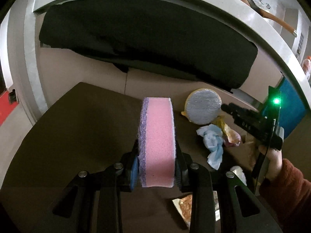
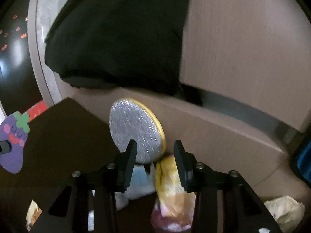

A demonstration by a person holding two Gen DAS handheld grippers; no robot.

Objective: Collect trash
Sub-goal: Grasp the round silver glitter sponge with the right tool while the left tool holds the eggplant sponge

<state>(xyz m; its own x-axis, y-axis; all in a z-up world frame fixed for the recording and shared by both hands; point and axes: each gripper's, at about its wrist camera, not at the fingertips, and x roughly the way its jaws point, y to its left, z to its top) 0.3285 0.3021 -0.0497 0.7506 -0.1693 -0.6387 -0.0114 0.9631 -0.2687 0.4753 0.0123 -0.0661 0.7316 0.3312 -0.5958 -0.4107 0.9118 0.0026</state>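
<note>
Clamped upright between the jaws of the left gripper (image 1: pixel 156 167), a pink sponge (image 1: pixel 158 145) with a purple scouring layer on its left face fills the near middle of the left wrist view, held above a dark brown desk (image 1: pixel 77 136). Just below the jaws on the right, a printed wrapper (image 1: pixel 183 203) lies flat on the desk. Further right, a crumpled pale blue tissue (image 1: pixel 212 140) rests beside a yellow and pink snack wrapper (image 1: pixel 231 134), the two touching. Beyond them a round silver scouring pad with a yellow rim (image 1: pixel 203 106) stands tilted on its edge. At the right edge the right gripper (image 1: pixel 252 124) reaches toward this pile, gripped by a hand in a rust-red sleeve (image 1: pixel 272 157), with a green light glowing on its body.

From the right wrist view, the right gripper (image 2: pixel 155 155) has its jaws parted, with nothing between them; the snack wrapper (image 2: pixel 171 190) lies just under the right jaw and the tissue (image 2: pixel 138 184) under the left. The silver pad (image 2: pixel 136 130) leans directly ahead of the fingertips. A crumpled beige paper ball (image 2: pixel 285 209) sits at the lower right, well apart from the pile. At the far left a purple eggplant-shaped sponge (image 2: pixel 13 141) shows. Behind everything, a black cloth (image 2: pixel 120 38) drapes over a pale curved frame.
</note>
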